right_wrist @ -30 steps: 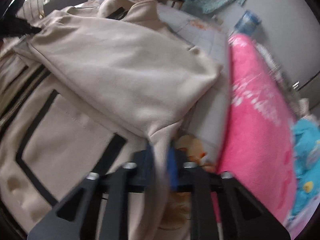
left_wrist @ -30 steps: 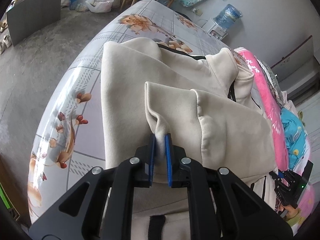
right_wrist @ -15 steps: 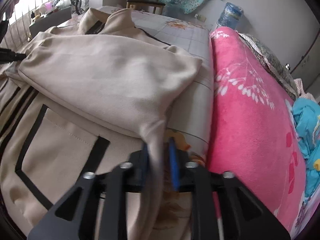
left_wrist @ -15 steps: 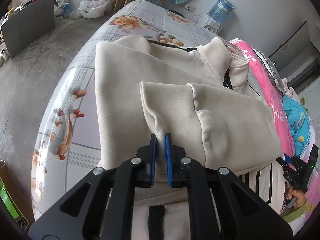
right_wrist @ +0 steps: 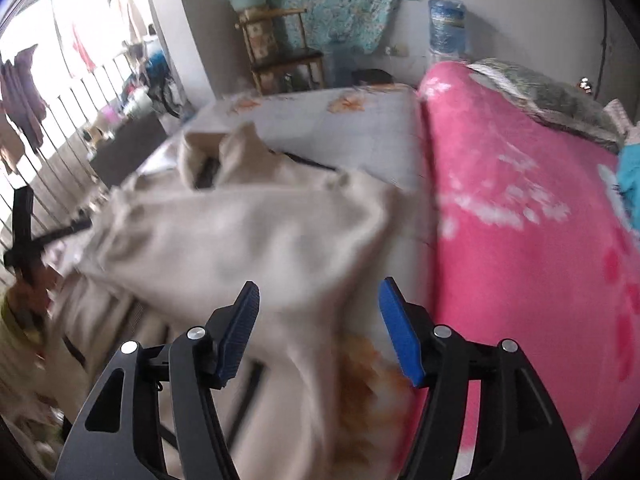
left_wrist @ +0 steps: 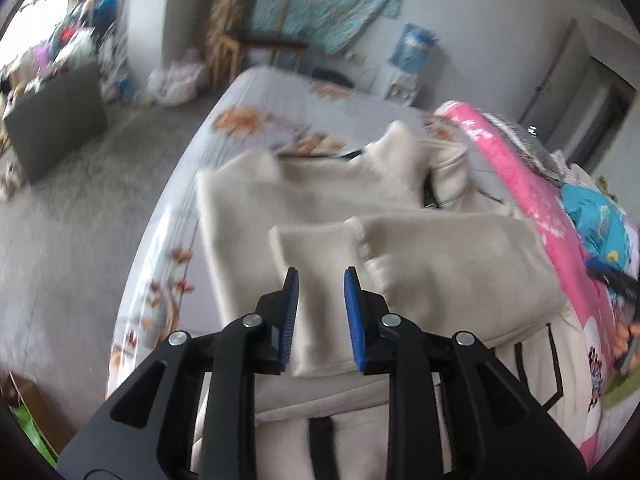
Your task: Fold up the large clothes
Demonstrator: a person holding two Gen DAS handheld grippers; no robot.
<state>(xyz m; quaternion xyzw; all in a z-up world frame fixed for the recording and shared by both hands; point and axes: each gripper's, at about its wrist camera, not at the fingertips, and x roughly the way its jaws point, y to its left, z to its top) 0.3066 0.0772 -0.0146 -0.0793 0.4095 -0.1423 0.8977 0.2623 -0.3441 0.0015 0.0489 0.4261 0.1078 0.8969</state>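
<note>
A large cream jacket (left_wrist: pixel 404 272) with black trim lies on the bed, one sleeve folded across its body. In the left wrist view my left gripper (left_wrist: pixel 322 272) hovers above the sleeve's cuff end (left_wrist: pixel 316 248). Its jaws are opening, and the cloth shows in the gap below them, untouched by the blue pads (left_wrist: pixel 290 308). The right wrist view is blurred. There my right gripper (right_wrist: pixel 319 284) hangs over the jacket's right edge (right_wrist: pixel 256 236), jaws opening wide, with cloth beneath them but not pressed. The left gripper (right_wrist: pixel 22 236) shows as a dark shape at the far left.
The bed's floral sheet (left_wrist: pixel 256 116) runs to a rounded left edge over grey floor (left_wrist: pixel 72 216). A pink blanket (right_wrist: pixel 520 232) and blue cloth (left_wrist: pixel 600 232) line the right side. A wooden chair (left_wrist: pixel 256 48), a water bottle (right_wrist: pixel 446 24) and a dark box (left_wrist: pixel 52 116) stand beyond.
Both grippers were shut on jacket cloth; now both have let go and stand apart from it. Both have risen and pulled back, and the sleeve rests on the jacket.
</note>
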